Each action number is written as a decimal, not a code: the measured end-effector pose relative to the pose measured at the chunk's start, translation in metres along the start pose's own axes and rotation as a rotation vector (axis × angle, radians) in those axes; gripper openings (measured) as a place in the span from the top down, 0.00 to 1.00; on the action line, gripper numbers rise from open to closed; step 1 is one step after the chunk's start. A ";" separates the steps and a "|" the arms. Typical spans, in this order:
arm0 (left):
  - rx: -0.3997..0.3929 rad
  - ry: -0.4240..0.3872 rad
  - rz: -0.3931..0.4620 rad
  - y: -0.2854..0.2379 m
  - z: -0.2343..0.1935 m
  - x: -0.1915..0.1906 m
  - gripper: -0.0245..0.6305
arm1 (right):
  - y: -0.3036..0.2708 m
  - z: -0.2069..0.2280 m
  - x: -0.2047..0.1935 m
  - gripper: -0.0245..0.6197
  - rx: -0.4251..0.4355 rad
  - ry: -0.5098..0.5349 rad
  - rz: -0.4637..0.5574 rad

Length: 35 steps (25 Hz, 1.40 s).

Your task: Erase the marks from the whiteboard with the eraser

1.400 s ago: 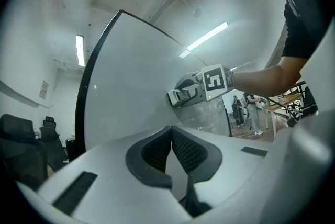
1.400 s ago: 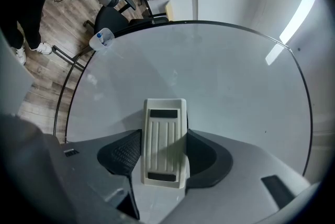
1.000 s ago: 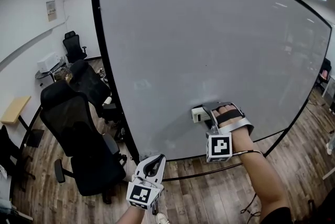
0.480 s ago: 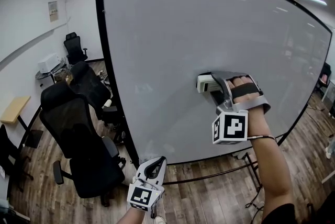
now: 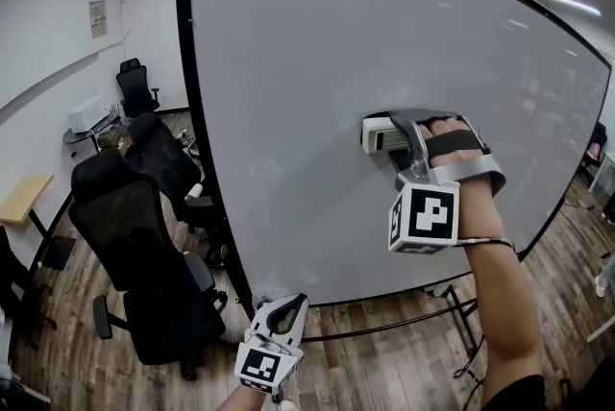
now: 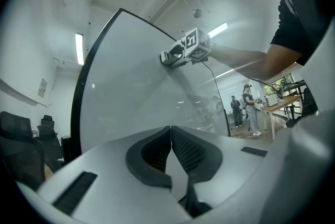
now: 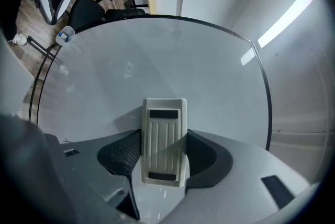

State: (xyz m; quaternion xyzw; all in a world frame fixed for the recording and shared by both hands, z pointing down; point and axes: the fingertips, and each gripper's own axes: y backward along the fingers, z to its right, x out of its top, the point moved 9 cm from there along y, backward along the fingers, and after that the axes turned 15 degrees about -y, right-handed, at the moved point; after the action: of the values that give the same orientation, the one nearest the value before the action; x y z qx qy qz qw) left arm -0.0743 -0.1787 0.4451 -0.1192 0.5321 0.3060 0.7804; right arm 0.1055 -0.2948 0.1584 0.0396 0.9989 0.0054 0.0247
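The right gripper [image 5: 388, 134], jaws clamped on the eraser [image 5: 378, 136], now stands higher on the whiteboard [image 5: 317, 54] than a second ago. It made most of that climb in the first half second and has only edged up and a little to its own right since. The board's lower frame edge [image 5: 384, 292], which ran just beneath this gripper, now lies well below it, and the left gripper [image 5: 289, 307] is left farther beneath it.
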 end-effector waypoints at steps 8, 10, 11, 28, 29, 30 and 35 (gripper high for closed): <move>-0.018 -0.006 0.012 -0.007 0.001 0.000 0.93 | -0.003 -0.012 0.003 0.54 0.034 0.068 -0.034; -0.016 -0.007 0.015 -0.007 -0.001 0.000 0.93 | -0.003 -0.019 0.004 0.54 0.055 0.088 -0.025; -0.015 -0.006 0.015 -0.007 -0.001 0.001 0.93 | -0.003 -0.023 0.005 0.54 0.061 0.103 -0.024; -0.002 0.020 0.013 0.001 0.000 0.003 0.93 | 0.004 -0.105 0.029 0.54 0.119 0.128 0.078; -0.001 0.020 0.012 0.001 0.001 0.004 0.93 | 0.005 -0.113 0.025 0.54 0.152 0.134 0.067; -0.001 0.018 0.011 0.002 0.001 0.005 0.93 | 0.006 -0.122 0.019 0.54 0.200 0.150 0.046; 0.004 0.015 -0.010 0.008 0.001 0.000 0.93 | 0.021 -0.133 -0.003 0.54 0.249 0.062 0.066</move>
State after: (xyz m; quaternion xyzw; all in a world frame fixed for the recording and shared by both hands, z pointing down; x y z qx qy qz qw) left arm -0.0781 -0.1721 0.4461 -0.1224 0.5379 0.3002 0.7782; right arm 0.1038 -0.2750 0.2921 0.0752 0.9903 -0.1164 -0.0116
